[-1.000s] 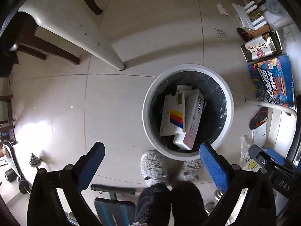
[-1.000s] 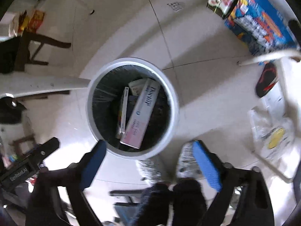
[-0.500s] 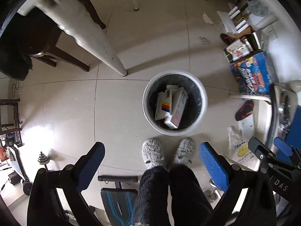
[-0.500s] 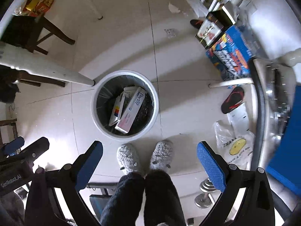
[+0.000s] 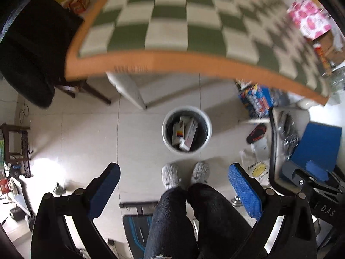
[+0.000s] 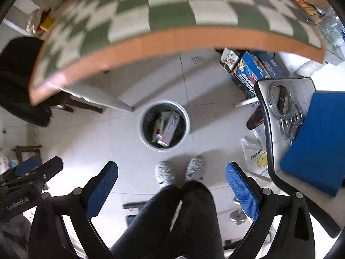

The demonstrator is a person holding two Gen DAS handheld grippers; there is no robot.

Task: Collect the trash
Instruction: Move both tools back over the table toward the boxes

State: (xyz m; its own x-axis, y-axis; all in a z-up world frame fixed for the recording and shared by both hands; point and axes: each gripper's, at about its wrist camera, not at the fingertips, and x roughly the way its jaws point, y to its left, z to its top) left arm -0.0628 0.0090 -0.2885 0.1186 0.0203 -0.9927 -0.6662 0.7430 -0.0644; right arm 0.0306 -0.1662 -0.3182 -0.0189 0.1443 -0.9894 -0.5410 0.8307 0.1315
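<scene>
Both grippers are rising away from the bin (image 5: 187, 129) w/ boxes (image 5: 185, 132) inside; table (image 5: 172, 28) now in view. Left gripper (image 5: 173, 191) & right gripper (image 6: 171, 188) are hanging wide open, empty. More trash on tabletop prob. remaining.

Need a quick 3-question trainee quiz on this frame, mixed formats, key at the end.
1. True or false: the left claw and the right claw are both open and hold nothing.
2. What lies inside the white trash bin? A) cardboard boxes B) glass bottles C) nothing
3. Fill in: the person's grey slippers stand on the floor tiles just in front of the ____.

Key: 1 true; 2 A, several boxes lie in the bin against its dark liner; 3 trash bin, which sits on the floor near the checkered tablecloth's orange edge.
</scene>
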